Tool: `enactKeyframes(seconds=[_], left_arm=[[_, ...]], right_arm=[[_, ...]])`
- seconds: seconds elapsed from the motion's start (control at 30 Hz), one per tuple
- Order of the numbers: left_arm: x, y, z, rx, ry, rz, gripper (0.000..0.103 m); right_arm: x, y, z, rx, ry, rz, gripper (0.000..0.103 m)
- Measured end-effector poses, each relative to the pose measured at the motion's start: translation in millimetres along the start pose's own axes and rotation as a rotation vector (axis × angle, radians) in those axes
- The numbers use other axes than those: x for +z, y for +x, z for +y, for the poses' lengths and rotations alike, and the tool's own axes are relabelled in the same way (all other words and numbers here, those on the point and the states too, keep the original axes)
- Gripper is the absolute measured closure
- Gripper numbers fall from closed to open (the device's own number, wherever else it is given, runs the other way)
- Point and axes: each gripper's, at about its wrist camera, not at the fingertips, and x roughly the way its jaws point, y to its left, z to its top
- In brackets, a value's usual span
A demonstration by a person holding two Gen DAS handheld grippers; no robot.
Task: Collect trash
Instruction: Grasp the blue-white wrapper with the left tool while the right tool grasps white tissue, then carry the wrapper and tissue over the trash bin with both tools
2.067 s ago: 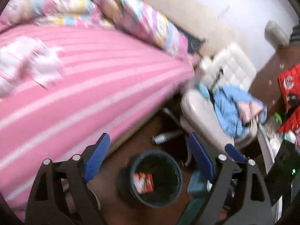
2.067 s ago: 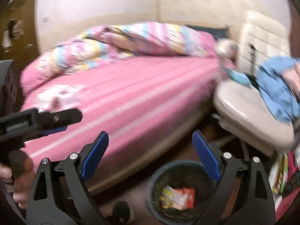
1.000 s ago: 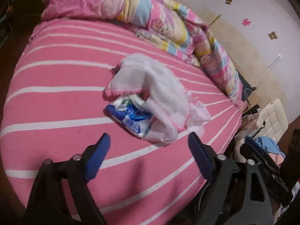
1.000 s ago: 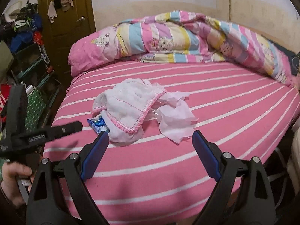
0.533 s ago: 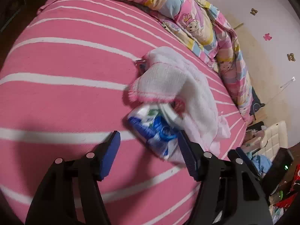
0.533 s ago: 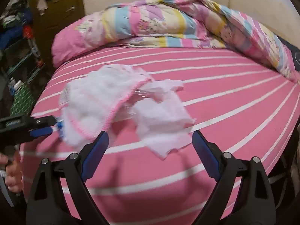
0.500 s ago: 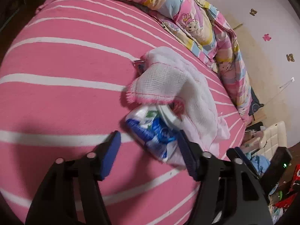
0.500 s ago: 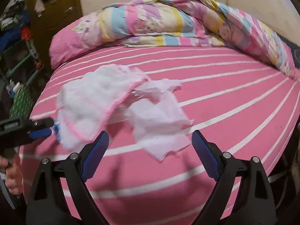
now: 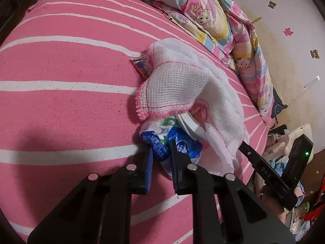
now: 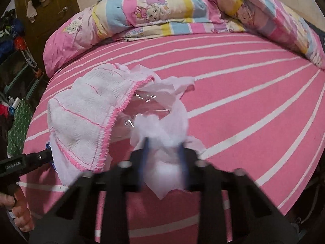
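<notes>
On the pink striped bed (image 9: 61, 105) lies a white cloth with a pink hem (image 9: 182, 81). A crumpled blue-and-white wrapper (image 9: 182, 144) sticks out from under it. My left gripper (image 9: 161, 150) has that wrapper pinched between its closing jaws. A small clear packet (image 9: 140, 64) peeks out at the cloth's far edge. In the right wrist view, my right gripper (image 10: 163, 145) is blurred. Its jaws are closing on a white tissue (image 10: 162, 126) beside the cloth (image 10: 87, 109) and a clear plastic film (image 10: 148, 105).
A patchwork quilt (image 10: 172, 8) and a pink pillow (image 10: 67, 40) line the bed's far side. A brown door (image 10: 46, 10) and cluttered shelves (image 10: 12, 40) stand at the left. A person's hand (image 10: 18, 209) holds the left gripper's handle. The bed's edge drops off at the right (image 9: 262, 134).
Both grippers have dropped onto the pile on the bed and gone from wide open to nearly closed, the left around the wrapper and the right around the tissue.
</notes>
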Motion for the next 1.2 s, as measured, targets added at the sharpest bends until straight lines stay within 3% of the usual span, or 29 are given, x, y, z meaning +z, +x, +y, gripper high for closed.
enactKeyframes(seconds=[0.03,0.5,0.73,0.93,1.2], left_arm=[[-0.4,-0.8,-0.4,-0.001,0.003,-0.003,0.090],[-17.0,-47.7,6.0,0.028,0.005,-0.057,0.092],[-35.1,-95.1,8.9,0.012,-0.017,-0.143,0.093],[-58.5,-141.3,-14.0,-0.027,-0.016,-0.223,0.093],[-106.7,-171.7,-80.9,-0.149,0.054,-0.223,0.093]], right_arm=[[0.2,-1.0,-0.9,0.000,0.006,-0.002,0.099],[-10.6,-49.5,1.2,0.051,0.048,-0.079,0.100],[-25.3,-83.3,16.9,0.111,0.059,-0.140,0.100],[-43.0,-134.2,33.7,0.175,0.077,-0.178,0.100],[-81.7,-233.2,26.5,0.169,0.050,-0.258,0.100]])
